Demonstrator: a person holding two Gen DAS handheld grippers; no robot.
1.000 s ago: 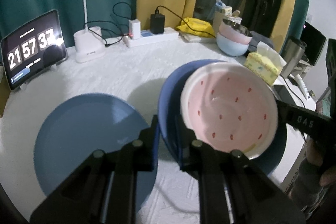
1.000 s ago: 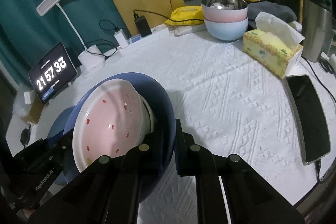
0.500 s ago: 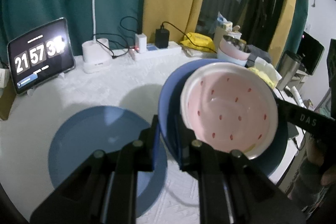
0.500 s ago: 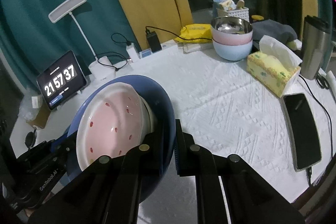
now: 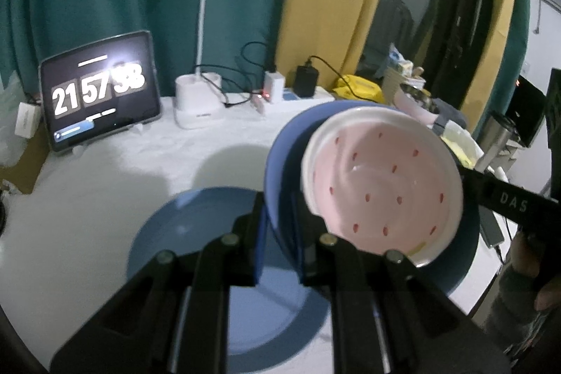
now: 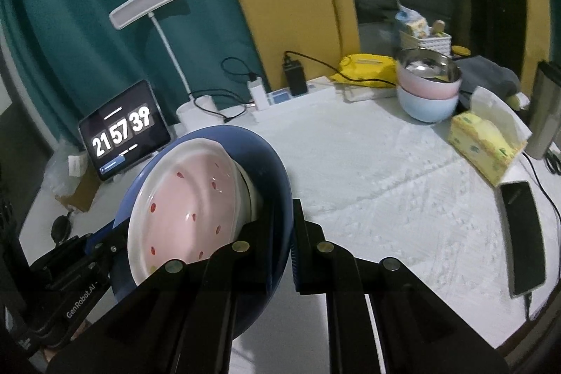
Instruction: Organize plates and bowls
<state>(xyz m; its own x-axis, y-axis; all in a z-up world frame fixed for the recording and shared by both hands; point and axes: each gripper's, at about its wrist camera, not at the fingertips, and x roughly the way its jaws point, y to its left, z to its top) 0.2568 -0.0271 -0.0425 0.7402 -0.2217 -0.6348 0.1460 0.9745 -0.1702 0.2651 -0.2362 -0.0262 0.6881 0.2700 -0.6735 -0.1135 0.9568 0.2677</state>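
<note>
From the left wrist view, the left gripper (image 5: pixel 278 226) has its jaws pinched on the near rim of a blue plate (image 5: pixel 280 163), which is held off the white tablecloth (image 5: pixel 122 170) and tipped up steeply, with a pink dotted bowl (image 5: pixel 385 188) sitting inside it. A second blue plate (image 5: pixel 196 233) lies flat on the cloth below and to the left, and the right gripper's black body reaches in at the far edge. To my eye the bowl is the worry: nothing grips it, it only rests in a tilted plate, so any more tilt could let it slide out onto the flat plate or the table. From the right wrist view, the right gripper (image 6: pixel 284 240) is likewise clamped on the opposite rim of the blue plate (image 6: pixel 277 170), the pink dotted bowl (image 6: pixel 189 198) leaning toward the left gripper (image 6: pixel 94 247) at the lower left. Each hold is only a thin bite on the rim, so if the two hands drift apart or twist unevenly, one edge could slip free and the whole load drop. Across the table stand stacked bowls (image 6: pixel 427 90), a tissue box (image 6: pixel 487 142) and a phone (image 6: pixel 526 233); a careless swing that way could knock them.
</note>
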